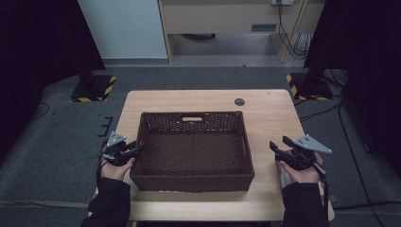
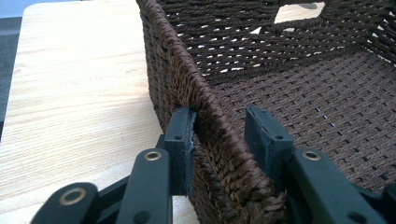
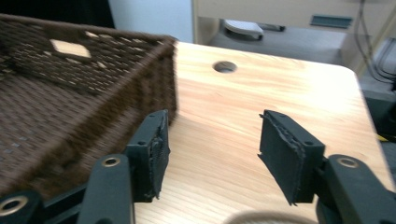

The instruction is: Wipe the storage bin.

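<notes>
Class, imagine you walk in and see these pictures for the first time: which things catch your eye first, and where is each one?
The big dark brown woven basket sits mid-table on the light wooden table, a handle slot in its far wall. The left gripper straddles the basket's left wall, one jaw outside and one inside. The right gripper hangs open over bare wood, to the right of the basket and apart from it.

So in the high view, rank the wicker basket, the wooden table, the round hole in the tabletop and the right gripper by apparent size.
1. wooden table
2. wicker basket
3. right gripper, though it sits nearer the camera than the tabletop, so it looks somewhat bigger
4. round hole
</notes>
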Demonstrator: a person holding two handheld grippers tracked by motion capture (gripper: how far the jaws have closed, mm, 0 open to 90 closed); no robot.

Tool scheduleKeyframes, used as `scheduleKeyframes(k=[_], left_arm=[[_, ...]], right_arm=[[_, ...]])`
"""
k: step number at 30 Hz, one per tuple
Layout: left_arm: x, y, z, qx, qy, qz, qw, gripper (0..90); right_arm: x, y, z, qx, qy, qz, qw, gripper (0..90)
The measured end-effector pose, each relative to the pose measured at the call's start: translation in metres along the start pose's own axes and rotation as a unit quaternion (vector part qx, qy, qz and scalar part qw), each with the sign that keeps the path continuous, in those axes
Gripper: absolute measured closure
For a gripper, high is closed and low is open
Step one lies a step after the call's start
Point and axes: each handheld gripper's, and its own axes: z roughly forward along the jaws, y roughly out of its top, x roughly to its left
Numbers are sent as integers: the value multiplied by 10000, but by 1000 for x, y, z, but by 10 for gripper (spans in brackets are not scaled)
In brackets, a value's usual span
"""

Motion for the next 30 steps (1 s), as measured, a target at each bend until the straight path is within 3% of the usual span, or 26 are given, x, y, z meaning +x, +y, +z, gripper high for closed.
scheduleKeyframes(k=[2,7,14,22,27,30], left_arm=[[0,0,0,1,1,-4,10000,620],[0,0,0,-9,-16,-28,10000,618],[0,0,0,-6,-12,-26,10000,618],[0,0,0,-15,-19,-39,10000,616],[1,-1,0,-23,-27,-51,10000,616],[1,-1,0,-28,-31,-57,10000,616]], right_arm=[[-3,-2,-1,36,-57,4,10000,409],[-19,-16,-6,314,-465,-28,9984,368],[-32,-42,-9,675,-668,86,9954,357],[-37,-66,-1,1098,-595,246,9919,360],[-37,-76,7,1487,-524,250,9872,360],[-38,-79,9,1532,-520,290,9864,408]])
